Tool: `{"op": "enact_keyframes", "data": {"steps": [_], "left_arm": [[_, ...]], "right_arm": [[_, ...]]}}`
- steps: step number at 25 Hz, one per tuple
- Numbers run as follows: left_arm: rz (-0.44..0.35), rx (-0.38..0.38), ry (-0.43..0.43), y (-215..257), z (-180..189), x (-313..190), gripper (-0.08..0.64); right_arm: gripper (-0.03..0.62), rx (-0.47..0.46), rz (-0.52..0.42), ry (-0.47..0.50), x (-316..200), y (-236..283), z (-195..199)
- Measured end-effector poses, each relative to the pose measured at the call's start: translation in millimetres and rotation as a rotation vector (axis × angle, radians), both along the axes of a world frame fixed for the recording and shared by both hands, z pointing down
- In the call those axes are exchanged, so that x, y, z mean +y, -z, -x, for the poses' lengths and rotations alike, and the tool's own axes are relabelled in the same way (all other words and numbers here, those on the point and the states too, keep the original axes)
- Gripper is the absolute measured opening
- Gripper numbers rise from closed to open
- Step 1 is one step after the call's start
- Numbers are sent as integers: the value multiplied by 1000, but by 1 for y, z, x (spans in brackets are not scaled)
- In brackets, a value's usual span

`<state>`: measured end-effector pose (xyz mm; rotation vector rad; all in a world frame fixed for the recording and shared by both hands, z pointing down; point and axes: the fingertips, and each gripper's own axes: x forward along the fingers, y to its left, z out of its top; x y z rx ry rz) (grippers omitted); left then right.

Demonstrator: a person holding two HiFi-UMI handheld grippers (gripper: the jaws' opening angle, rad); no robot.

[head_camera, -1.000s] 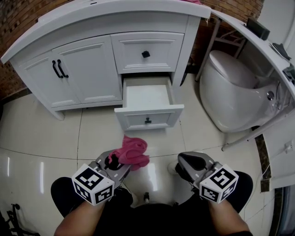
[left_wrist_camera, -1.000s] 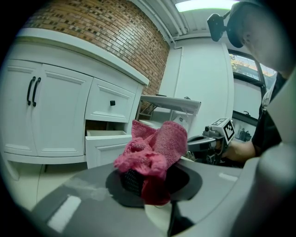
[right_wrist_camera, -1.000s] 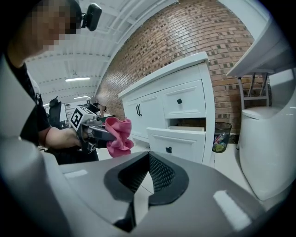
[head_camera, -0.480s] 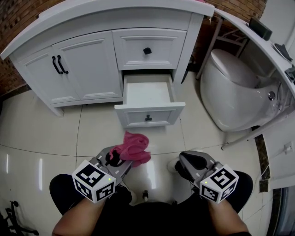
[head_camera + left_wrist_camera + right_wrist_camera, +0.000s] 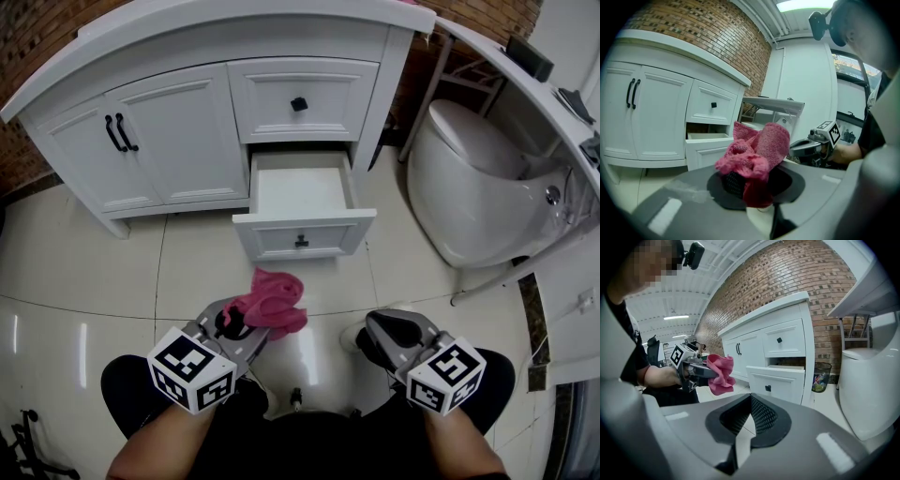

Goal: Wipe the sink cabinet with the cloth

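The white sink cabinet [image 5: 178, 131] stands ahead with two doors, a closed top drawer and a lower drawer [image 5: 302, 192] pulled out and empty. My left gripper [image 5: 249, 321] is held low over the floor tiles, shut on a crumpled pink cloth [image 5: 270, 302]. In the left gripper view the cloth [image 5: 754, 157] bunches up over the left gripper [image 5: 751, 186] and hides its tips. My right gripper [image 5: 367, 339] is beside it, shut with nothing in it. In the right gripper view the right gripper [image 5: 749, 422] points at the cabinet [image 5: 783, 341], with the cloth [image 5: 719, 373] to its left.
A white toilet [image 5: 469, 187] stands right of the cabinet, with a sloped white panel [image 5: 525, 94] over it. A small waste bin [image 5: 821, 376] sits between cabinet and toilet. A brick wall [image 5: 806, 273] runs behind. Glossy floor tiles [image 5: 84, 272] lie in front.
The head view has tilted slightly, so the cabinet sits a touch lower in the picture. Both grippers and the cloth stay where they were.
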<state>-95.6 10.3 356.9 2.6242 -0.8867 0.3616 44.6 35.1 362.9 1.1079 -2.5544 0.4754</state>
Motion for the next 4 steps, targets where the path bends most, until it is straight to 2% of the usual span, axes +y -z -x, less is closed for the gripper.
{"op": "enact_keyframes", "data": {"steps": [4], "left_arm": [[-3, -5, 3, 0, 1, -1, 98]], "right_arm": [[5, -3, -1, 3, 0, 1, 1]]}}
